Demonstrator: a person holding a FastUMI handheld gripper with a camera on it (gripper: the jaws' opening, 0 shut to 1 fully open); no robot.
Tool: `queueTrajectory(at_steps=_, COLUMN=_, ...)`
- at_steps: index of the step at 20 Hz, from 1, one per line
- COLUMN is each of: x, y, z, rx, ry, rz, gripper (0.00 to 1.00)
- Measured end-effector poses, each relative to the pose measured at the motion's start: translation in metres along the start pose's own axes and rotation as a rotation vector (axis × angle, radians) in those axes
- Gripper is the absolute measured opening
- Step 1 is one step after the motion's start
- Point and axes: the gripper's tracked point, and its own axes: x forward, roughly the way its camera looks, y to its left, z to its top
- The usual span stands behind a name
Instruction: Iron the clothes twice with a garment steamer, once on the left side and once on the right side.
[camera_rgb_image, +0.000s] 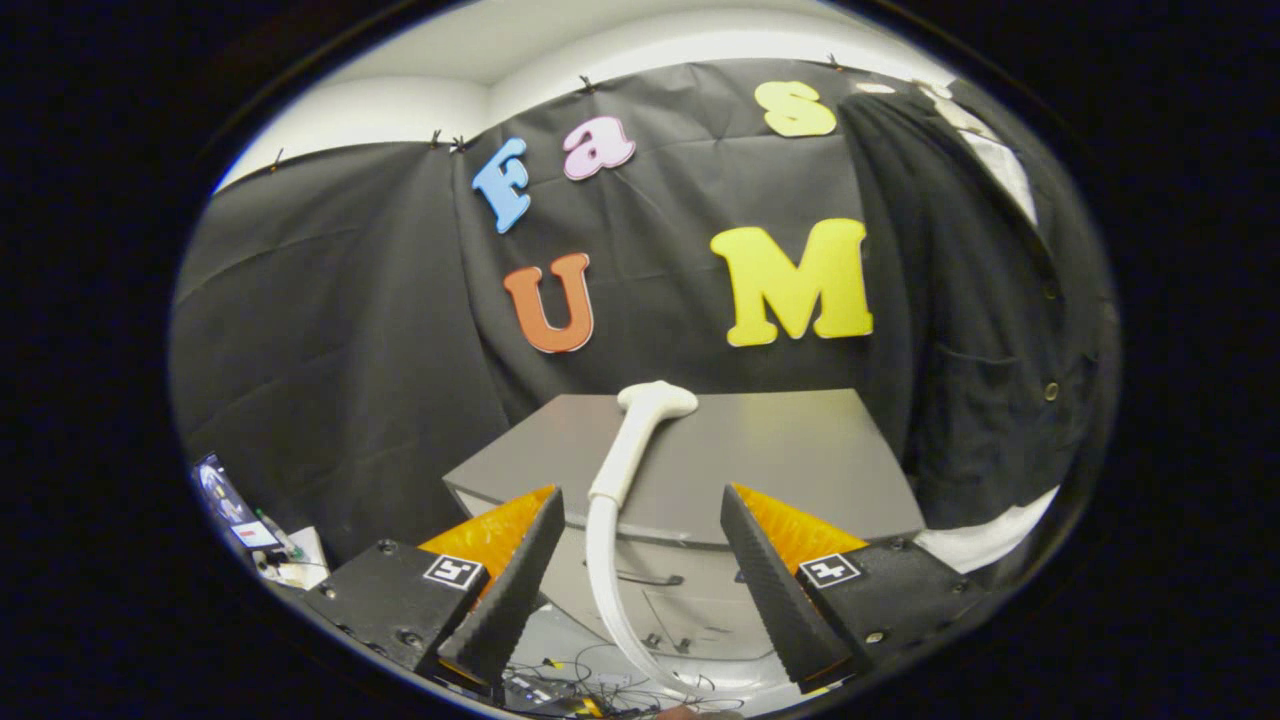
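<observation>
A white garment steamer head (650, 408) lies on top of a grey cabinet (800, 460), and its white hose (602, 570) curves down between my fingers toward the floor. A black garment with buttons (980, 330) hangs to the right of the cabinet, against the booth wall. My gripper (640, 580) stands open. Its fingers (515, 585) flank the hose without touching it, and the steamer head is beyond them.
The cabinet has a drawer with a handle (650, 578) on its front. Cables (600, 685) lie on the floor below the fingers. A small screen and some papers (255, 530) sit low on the left. Black cloth covers the wall behind.
</observation>
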Motion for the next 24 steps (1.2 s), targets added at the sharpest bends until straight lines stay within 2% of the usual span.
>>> queueTrajectory(at_steps=3, x=0.040, y=0.011, z=0.015, rx=0.004, ry=0.033, rz=0.032, gripper=1.00)
queueTrajectory(at_steps=10, x=0.126, y=0.005, z=0.023, rx=0.032, ry=0.167, rz=0.000, gripper=1.00)
queueTrajectory(at_steps=16, x=0.184, y=-0.004, z=0.001, rx=0.047, ry=0.332, rz=-0.082, gripper=0.97)
queueTrajectory(at_steps=18, x=0.191, y=-0.007, z=-0.009, rx=0.048, ry=0.376, rz=-0.113, gripper=0.96)
queueTrajectory(at_steps=24, x=0.194, y=-0.006, z=-0.010, rx=0.017, ry=0.381, rz=-0.177, gripper=0.92)
